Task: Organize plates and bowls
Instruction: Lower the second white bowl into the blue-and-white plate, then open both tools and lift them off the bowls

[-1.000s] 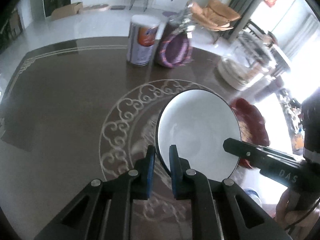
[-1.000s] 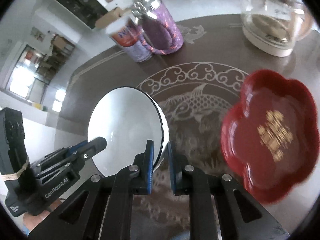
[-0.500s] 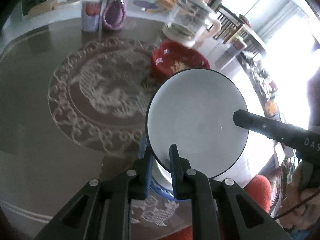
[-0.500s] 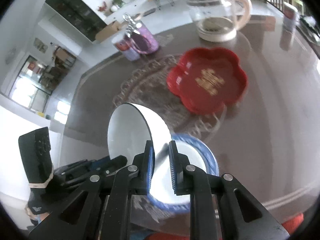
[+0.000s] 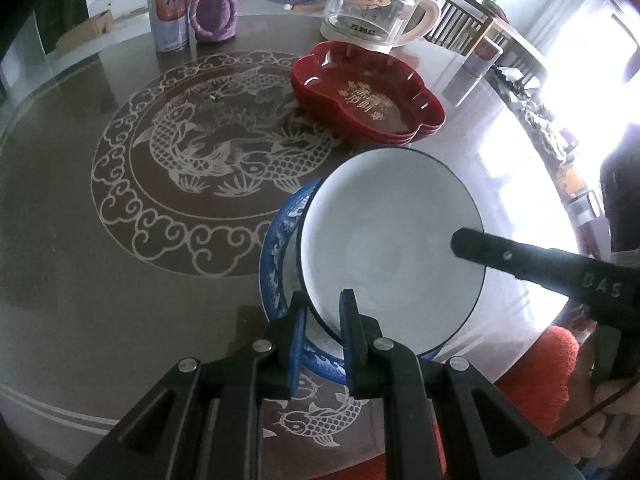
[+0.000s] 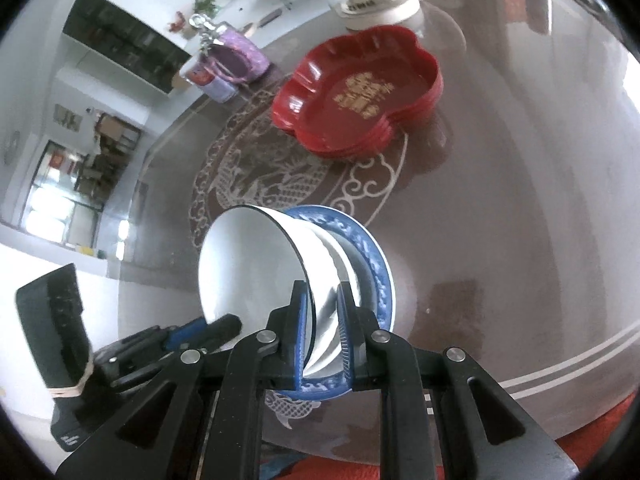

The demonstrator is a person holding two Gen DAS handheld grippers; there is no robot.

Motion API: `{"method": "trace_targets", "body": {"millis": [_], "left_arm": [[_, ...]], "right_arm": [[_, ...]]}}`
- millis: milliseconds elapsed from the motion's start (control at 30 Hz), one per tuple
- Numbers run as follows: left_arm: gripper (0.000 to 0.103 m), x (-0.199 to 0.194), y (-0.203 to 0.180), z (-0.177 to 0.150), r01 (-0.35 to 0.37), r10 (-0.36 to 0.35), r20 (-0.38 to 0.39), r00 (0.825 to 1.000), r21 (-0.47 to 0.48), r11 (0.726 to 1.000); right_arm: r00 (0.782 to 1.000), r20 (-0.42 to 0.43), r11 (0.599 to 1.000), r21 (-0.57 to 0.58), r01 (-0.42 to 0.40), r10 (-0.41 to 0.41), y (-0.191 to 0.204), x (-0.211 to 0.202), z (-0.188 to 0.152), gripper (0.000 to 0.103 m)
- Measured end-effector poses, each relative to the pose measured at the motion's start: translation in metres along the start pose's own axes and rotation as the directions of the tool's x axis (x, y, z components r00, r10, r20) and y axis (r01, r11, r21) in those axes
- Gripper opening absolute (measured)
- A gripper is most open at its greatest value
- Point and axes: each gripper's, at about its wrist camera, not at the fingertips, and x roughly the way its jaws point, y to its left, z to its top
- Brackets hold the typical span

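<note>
A white bowl [image 5: 384, 236] with a thin dark rim is held tilted between both grippers, over a blue-patterned plate [image 5: 276, 256] near the table's front edge. My left gripper [image 5: 323, 300] is shut on the bowl's near rim. On the opposite rim my right gripper [image 6: 321, 292] is shut too; one of its fingers [image 5: 520, 258] reaches over the bowl from the right. In the right wrist view the bowl [image 6: 248, 264] leans with its base toward the blue plate [image 6: 378, 268]. Whether bowl and plate touch I cannot tell.
A stack of red flower-shaped dishes [image 5: 368, 92] sits behind the blue plate. Farther back stand a glass kettle [image 5: 372, 4], a purple jar [image 5: 214, 12] and a can [image 5: 168, 20]. The brown table [image 5: 120, 272] has a fish pattern; red cloth [image 5: 544, 372] lies below its edge.
Both grippers carried the white bowl from the table's patterned middle toward the near edge, and it now hangs over the blue plate. The red dishes now lie farther behind.
</note>
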Motion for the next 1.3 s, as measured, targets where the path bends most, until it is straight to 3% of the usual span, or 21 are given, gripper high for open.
{"method": "trace_targets", "body": {"millis": [200,367,500,567,700,767,800,833,867,967,1033,1167,1233,1300], "left_arm": [[0.014,0.003,-0.006,0.002,-0.046,0.045,0.009,0.999,0.043,0.998],[0.014,0.004,-0.002,0.003,-0.040,0.039,0.013,0.999,0.038,0.998],[0.014,-0.004,-0.001,0.004,-0.065,0.063,0.068,0.996,0.032,0.997],[0.014,-0.009,0.001,0.005,-0.056,0.054,0.088,0.995,0.023,0.998],[0.015,-0.022,0.011,0.005,-0.034,0.036,0.149,0.988,-0.021,0.999],[0.015,-0.030,0.019,0.001,-0.044,0.052,0.196,0.979,-0.046,0.998],[0.015,-0.035,0.025,-0.002,-0.057,0.069,0.225,0.972,-0.060,0.997],[0.015,-0.036,0.030,-0.004,-0.072,0.088,0.242,0.966,-0.071,0.995],[0.015,-0.037,0.039,-0.009,-0.100,0.120,0.261,0.958,-0.088,0.991],[0.015,-0.026,0.060,-0.022,-0.164,0.191,0.260,0.947,-0.121,0.979],[0.015,-0.010,0.075,-0.030,-0.183,0.209,0.213,0.954,-0.139,0.973],[0.015,0.017,0.097,-0.048,-0.183,0.213,0.155,0.965,-0.185,0.966],[0.016,0.028,0.102,-0.055,-0.207,0.233,0.135,0.963,-0.183,0.961],[0.017,0.026,0.097,-0.060,-0.235,0.262,0.172,0.950,-0.162,0.958]], "right_arm": [[1.000,0.014,0.999,-0.029,0.016,-0.016,-0.002,0.002,-0.003,0.015],[0.997,0.040,0.990,-0.120,0.074,-0.069,0.010,-0.001,-0.008,0.016],[0.991,0.088,0.974,-0.195,0.119,-0.104,0.020,-0.006,-0.011,0.018],[0.987,0.115,0.964,-0.226,0.137,-0.113,0.024,-0.010,-0.013,0.026],[0.978,0.182,0.956,-0.253,0.147,-0.102,0.028,-0.021,-0.017,0.027],[0.963,0.260,0.953,-0.265,0.147,-0.076,0.028,-0.034,-0.023,0.029],[0.955,0.290,0.952,-0.266,0.151,-0.071,0.027,-0.037,-0.025,0.039],[0.941,0.332,0.951,-0.261,0.165,-0.072,0.025,-0.044,-0.029,0.052],[0.917,0.392,0.952,-0.243,0.185,-0.079,0.019,-0.051,-0.035,0.056],[0.871,0.475,0.957,-0.173,0.232,-0.125,-0.003,-0.057,-0.049,0.058],[0.858,0.488,0.959,-0.126,0.252,-0.161,-0.018,-0.054,-0.055,0.058],[0.870,0.438,0.962,-0.045,0.271,-0.225,-0.053,-0.032,-0.068,0.059],[0.872,0.430,0.962,-0.027,0.273,-0.235,-0.061,-0.025,-0.071,0.059],[0.872,0.434,0.966,-0.017,0.256,-0.224,-0.063,-0.026,-0.069,0.059]]}}
